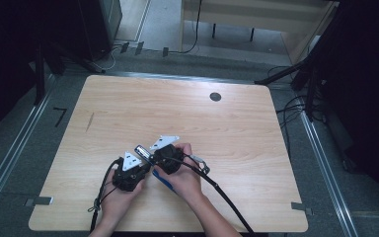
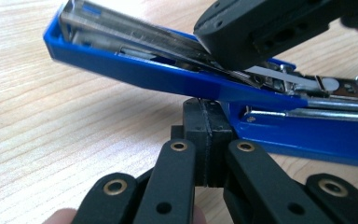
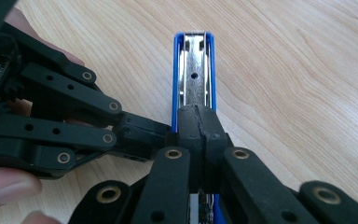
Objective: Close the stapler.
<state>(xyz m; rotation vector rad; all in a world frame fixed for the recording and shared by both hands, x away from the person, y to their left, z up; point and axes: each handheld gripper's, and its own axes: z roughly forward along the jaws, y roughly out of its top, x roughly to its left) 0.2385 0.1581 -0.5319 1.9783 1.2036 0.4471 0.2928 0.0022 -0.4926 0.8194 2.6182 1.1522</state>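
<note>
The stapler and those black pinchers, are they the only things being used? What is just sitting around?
Being used:
- blue stapler, lying opened up on the table
- left gripper, jaws closed, tips against the stapler's blue side
- right gripper, jaws closed over the stapler's metal channel

Just around:
- wooden table
- dark round hole near the table's far edge
- cables on the floor

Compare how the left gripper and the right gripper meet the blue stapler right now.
The left gripper comes at the blue stapler from its side, closed jaw tips against the blue base's edge. The right gripper lines up along the stapler's length, closed tips over its open metal channel. The left gripper sits nearer the person in the high view; the right lies just beyond it. Both have their jaws pressed together, and a hand holds each.
</note>
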